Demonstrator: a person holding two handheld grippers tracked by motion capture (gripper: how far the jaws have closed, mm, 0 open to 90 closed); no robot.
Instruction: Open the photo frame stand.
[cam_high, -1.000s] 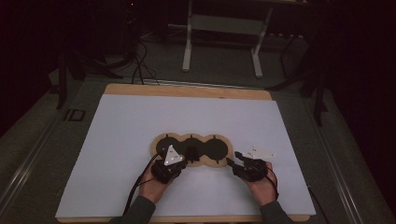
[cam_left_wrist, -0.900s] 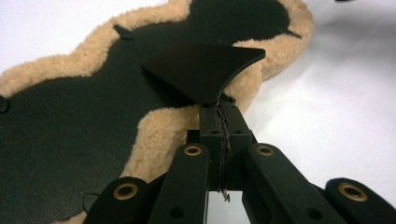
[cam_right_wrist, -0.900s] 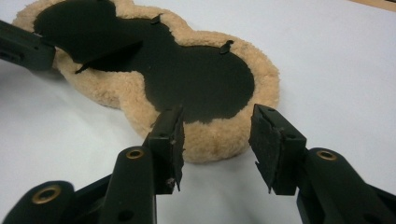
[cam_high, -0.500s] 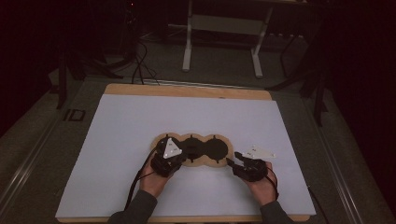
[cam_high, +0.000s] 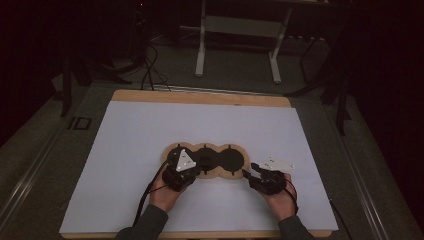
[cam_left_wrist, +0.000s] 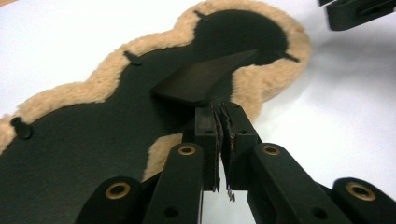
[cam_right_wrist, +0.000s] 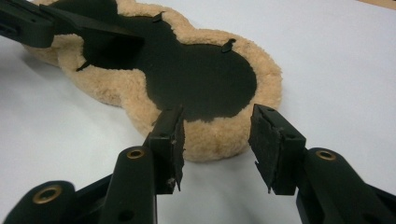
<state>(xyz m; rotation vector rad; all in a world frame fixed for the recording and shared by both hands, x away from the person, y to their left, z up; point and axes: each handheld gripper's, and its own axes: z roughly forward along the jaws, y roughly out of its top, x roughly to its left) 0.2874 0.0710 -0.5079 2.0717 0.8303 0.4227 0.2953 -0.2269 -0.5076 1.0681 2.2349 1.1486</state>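
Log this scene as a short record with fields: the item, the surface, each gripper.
Item: three-lobed black pad with a tan fleece border, lying flat
Surface: white sheet covering the table
Left gripper: pinches the end of a thin black flap raised off the pad; its jaws have just been opening a little, with the flap's end between them
Right gripper: open, jaws either side of the fleece rim at the pad's end lobe, not gripping
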